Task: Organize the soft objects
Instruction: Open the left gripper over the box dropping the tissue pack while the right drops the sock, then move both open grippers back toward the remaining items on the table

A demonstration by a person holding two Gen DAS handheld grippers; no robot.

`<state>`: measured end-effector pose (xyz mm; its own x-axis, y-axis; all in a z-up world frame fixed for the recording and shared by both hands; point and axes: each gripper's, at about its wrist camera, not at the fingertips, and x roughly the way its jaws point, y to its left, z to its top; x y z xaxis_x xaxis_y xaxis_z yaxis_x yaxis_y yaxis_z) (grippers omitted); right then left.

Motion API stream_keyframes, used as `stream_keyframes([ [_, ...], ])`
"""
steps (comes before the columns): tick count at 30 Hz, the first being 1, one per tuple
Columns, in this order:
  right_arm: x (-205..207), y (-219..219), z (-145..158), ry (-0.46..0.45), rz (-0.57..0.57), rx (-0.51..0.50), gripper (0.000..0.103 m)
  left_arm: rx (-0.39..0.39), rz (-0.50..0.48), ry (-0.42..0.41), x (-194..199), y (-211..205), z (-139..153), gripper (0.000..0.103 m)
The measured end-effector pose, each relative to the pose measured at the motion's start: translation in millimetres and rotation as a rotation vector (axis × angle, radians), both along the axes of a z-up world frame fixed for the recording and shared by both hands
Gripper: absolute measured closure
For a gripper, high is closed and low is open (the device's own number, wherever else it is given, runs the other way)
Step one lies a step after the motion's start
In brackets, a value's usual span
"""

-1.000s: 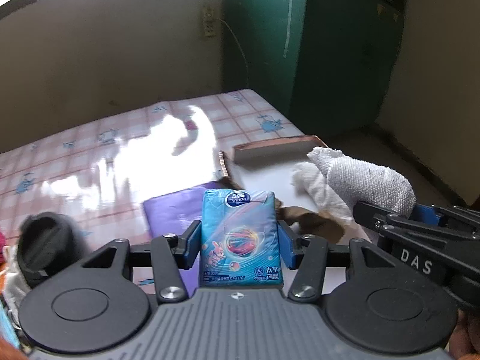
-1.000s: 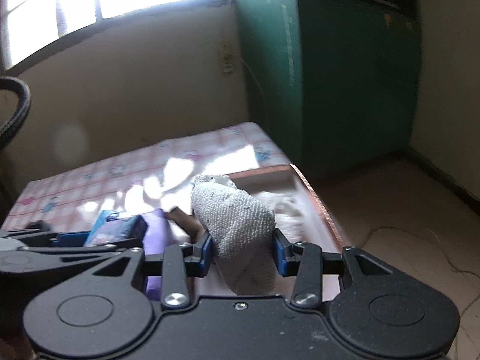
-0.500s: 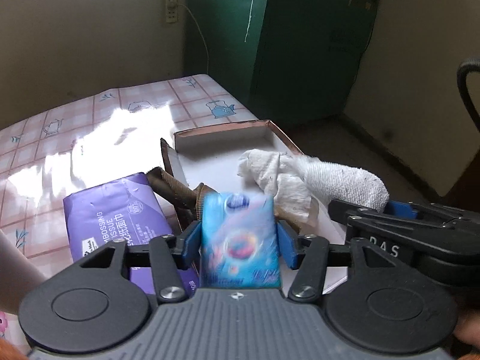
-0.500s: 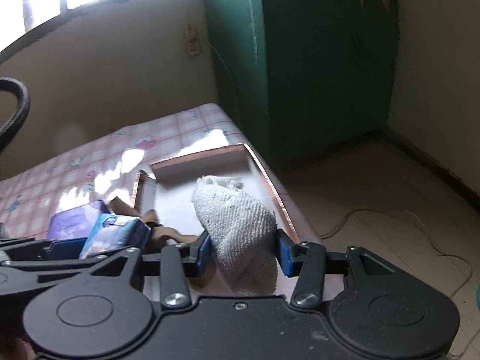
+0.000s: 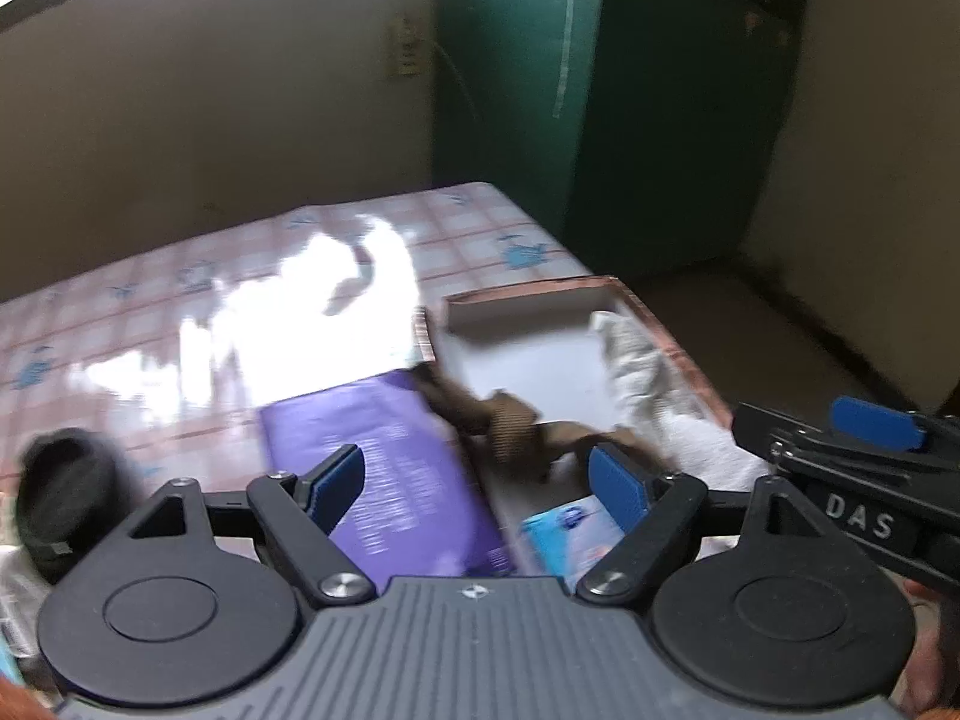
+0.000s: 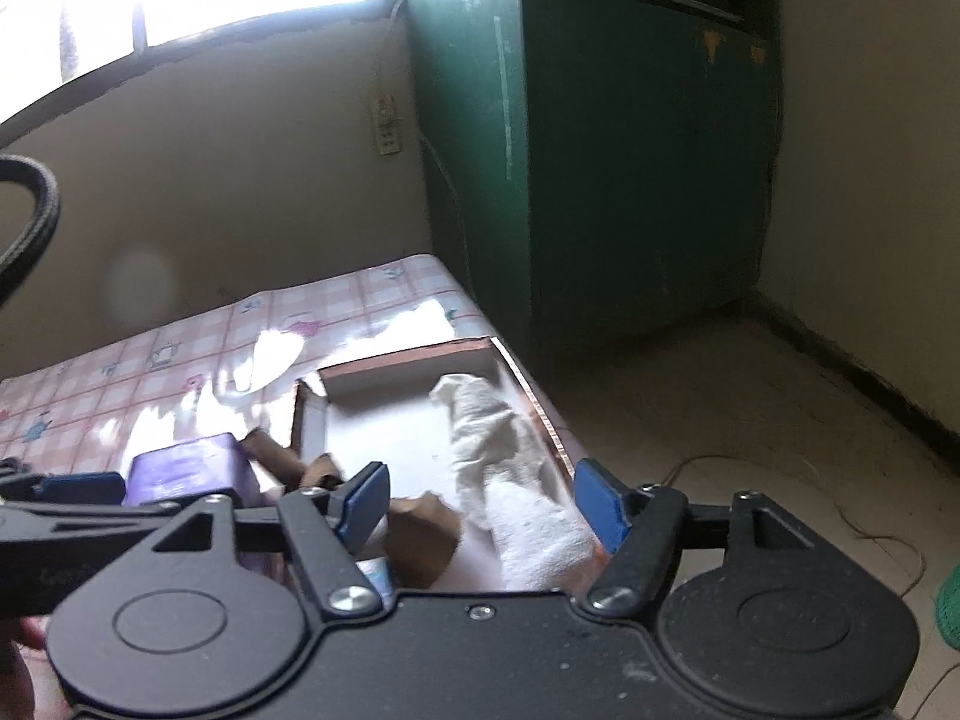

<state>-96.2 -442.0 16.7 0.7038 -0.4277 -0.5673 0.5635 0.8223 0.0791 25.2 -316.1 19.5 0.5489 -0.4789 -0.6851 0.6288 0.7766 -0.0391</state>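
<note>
White towel (image 6: 510, 468) lies along the right side of the box (image 5: 534, 354), with a blue tissue pack (image 5: 567, 537) at its near edge, blurred. Left tongs (image 5: 480, 480) and right tongs (image 6: 480, 495) both gape, holding nothing. Purple pack (image 5: 384, 468) sits just left of the box.

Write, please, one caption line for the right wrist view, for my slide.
Right gripper open above the cardboard box, white towel lying inside, purple tissue pack beside it.
</note>
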Motion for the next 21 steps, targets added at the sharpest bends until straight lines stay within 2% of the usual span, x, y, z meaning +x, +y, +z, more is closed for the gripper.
stream_keyframes([
  [7, 2, 33, 5, 0.015, 0.034, 0.014, 0.020, 0.029, 0.074, -0.033, -2, 34, 10, 0.017],
  [9, 4, 43, 5, 0.016, 0.046, 0.015, 0.020, 0.026, 0.093, -0.036, -3, 44, 11, 0.014],
  [21, 14, 104, 20, -0.006, 0.164, 0.001, 0.020, 0.015, 0.190, -0.034, -3, 102, 18, 0.014],
])
